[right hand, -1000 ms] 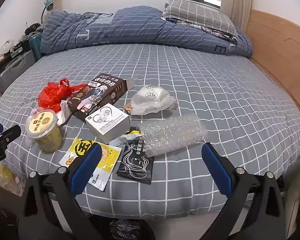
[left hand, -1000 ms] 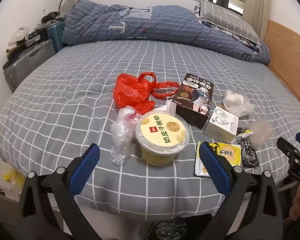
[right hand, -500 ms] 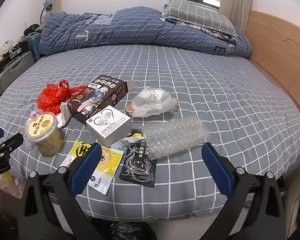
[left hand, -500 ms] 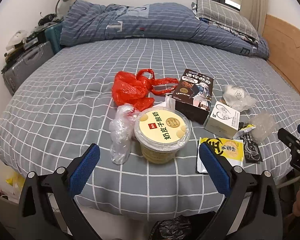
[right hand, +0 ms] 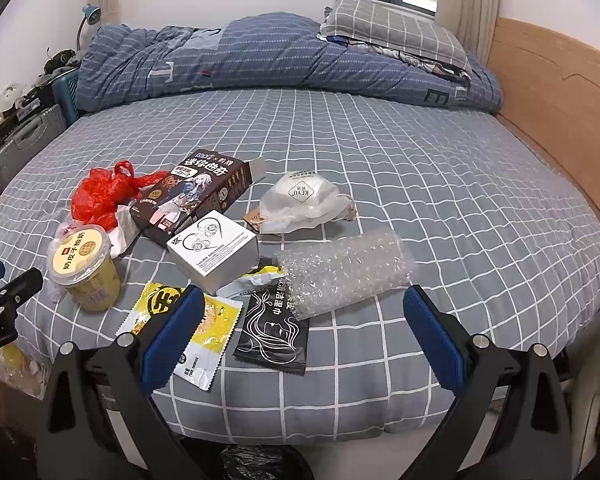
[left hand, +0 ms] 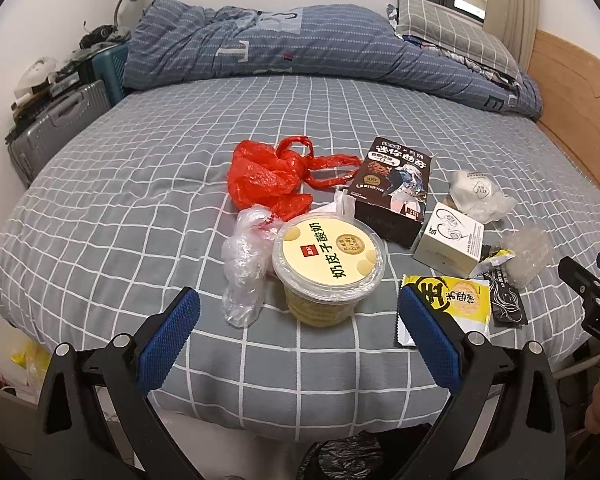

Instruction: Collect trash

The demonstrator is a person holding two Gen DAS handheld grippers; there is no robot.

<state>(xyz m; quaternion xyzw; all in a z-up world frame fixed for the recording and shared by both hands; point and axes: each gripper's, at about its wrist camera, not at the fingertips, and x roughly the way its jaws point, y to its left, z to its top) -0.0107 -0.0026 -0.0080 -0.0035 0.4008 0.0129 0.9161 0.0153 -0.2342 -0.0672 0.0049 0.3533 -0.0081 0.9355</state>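
Left gripper held wide open and empty before yogurt cup, right gripper likewise spread wide, nothing gripped, bubble wrap seen between its fingers on checked bedsheet

Bed sheet grey with a white grid. Far quilt blue with pale dashed stripes; pillow grey, white checks. Headboard on the right pale wood. Plastic bag bright red. Yogurt cup yellow, cream lid with dark characters and a small red square. Cookie box dark brown, white lettering. Small box white with a line drawing. Snack sachet yellow, black emblem. Wipe packet black with white line art. Mask white. Both hand-held gripper frames black, pads blue.
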